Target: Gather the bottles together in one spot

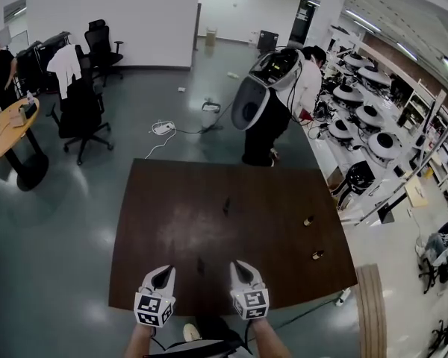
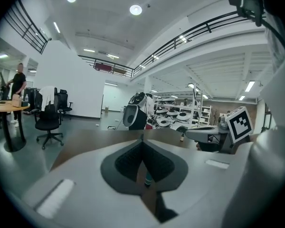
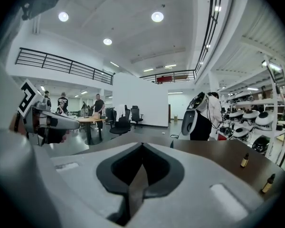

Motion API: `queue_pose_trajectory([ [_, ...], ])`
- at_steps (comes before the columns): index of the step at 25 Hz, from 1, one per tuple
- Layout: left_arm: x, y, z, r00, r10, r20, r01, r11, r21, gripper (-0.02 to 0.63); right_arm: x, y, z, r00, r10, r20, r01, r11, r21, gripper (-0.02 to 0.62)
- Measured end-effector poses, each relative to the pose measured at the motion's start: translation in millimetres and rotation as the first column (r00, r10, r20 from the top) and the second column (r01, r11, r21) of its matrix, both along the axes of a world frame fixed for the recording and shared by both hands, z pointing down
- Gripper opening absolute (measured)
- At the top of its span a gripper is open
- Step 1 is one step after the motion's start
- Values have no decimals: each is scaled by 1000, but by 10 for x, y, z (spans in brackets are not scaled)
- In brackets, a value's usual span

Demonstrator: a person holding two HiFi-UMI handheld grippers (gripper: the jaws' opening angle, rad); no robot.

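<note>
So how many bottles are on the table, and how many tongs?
Bottles: 4
Tongs: 2, the left tongs and the right tongs
Total: 6

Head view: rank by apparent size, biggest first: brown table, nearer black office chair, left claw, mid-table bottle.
1. brown table, far the largest.
2. nearer black office chair.
3. left claw, somewhat smaller; inflated by sitting close to the camera.
4. mid-table bottle, a speck.
</note>
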State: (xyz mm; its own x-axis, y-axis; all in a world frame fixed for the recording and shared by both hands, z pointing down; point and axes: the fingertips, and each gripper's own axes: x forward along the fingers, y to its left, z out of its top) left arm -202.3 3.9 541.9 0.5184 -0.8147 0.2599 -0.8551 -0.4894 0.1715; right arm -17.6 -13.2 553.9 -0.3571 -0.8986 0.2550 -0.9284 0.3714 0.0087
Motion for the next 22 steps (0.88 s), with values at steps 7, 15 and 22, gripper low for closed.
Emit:
queue_pose_trajectory([
  [7, -16, -504, 199, 1000, -21, 15, 22, 998, -53, 2, 123, -535, 184, 1000, -3, -13, 2, 999, -41, 2],
  [15, 91, -954, 569, 999, -20, 27, 23, 991, -129, 2, 258, -949, 557, 1000, -11, -26, 8, 993, -114, 2],
  [22, 121, -1223, 870, 999, -18, 34, 25, 980, -195, 2, 255, -1267, 797, 1000, -16, -12, 13, 988, -156, 2],
])
